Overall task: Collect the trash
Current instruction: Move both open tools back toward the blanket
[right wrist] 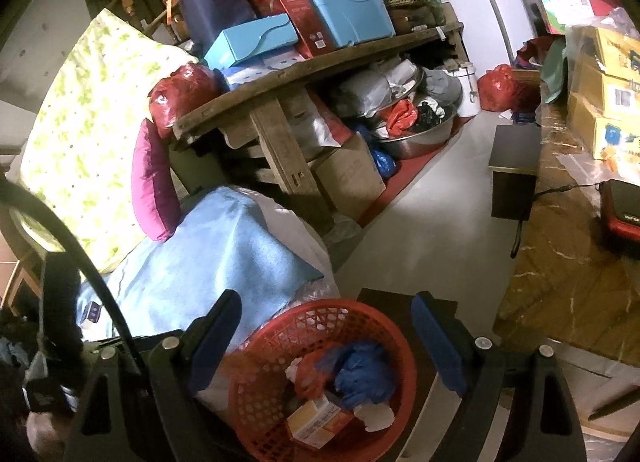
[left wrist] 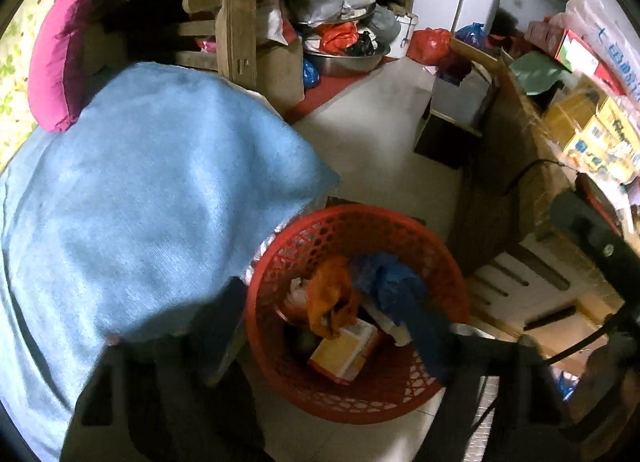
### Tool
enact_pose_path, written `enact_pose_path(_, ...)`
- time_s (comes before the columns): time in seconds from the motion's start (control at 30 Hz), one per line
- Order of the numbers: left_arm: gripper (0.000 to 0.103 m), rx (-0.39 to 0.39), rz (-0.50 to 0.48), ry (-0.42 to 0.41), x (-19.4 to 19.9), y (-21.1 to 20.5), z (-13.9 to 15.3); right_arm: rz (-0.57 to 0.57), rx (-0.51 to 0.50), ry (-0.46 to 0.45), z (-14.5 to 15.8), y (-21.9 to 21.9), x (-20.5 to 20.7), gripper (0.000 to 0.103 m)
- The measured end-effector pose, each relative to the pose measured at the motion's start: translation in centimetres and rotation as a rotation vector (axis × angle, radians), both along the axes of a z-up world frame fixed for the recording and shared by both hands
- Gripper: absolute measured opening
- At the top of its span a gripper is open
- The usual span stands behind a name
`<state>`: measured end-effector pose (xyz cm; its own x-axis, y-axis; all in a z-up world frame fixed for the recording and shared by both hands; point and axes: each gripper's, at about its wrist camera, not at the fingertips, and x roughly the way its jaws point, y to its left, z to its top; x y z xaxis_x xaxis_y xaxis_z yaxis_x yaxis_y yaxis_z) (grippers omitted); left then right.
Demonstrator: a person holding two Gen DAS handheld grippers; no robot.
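A red mesh basket [left wrist: 440, 262] stands on the floor beside the bed; it also shows in the right wrist view [right wrist: 404, 346]. Inside it lie an orange bag [left wrist: 332, 294], a blue bag [left wrist: 392, 282], a yellow box [left wrist: 344, 354] and white scraps. The same blue bag [right wrist: 364, 374] and box [right wrist: 316, 418] show in the right wrist view. My left gripper [left wrist: 332, 346] hangs over the basket with its fingers spread wide and nothing between them. My right gripper [right wrist: 328, 346] is open above the basket with blue pads [right wrist: 436, 346] either side, empty.
A light blue blanket [left wrist: 152, 197] covers the bed at left, with a magenta pillow [left wrist: 60, 61]. A cluttered wooden shelf [right wrist: 320, 57] stands behind. A marble-topped counter [right wrist: 560, 262] with boxes is at right. Pale floor [right wrist: 420, 213] runs between them.
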<state>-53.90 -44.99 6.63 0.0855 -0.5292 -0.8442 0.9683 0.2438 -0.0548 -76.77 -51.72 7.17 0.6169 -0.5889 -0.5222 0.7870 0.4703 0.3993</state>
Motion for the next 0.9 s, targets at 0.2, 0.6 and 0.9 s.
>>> enact_pose_path(0.2,0.079,-0.02,0.015,0.005,0.9,1.0,0.5,0.022,-0.005,0.016,0.3,-0.1,1.1,0.089)
enact_pose_path(0.6,0.079,-0.061,0.129,0.019,5.3,4.7,2.0,0.11,-0.033,0.061,1.7,1.8,5.8,0.089)
enact_pose_path(0.9,0.079,-0.096,0.297,0.037,11.8,11.5,2.1,0.257,-0.097,0.087,3.9,5.0,13.0,0.089)
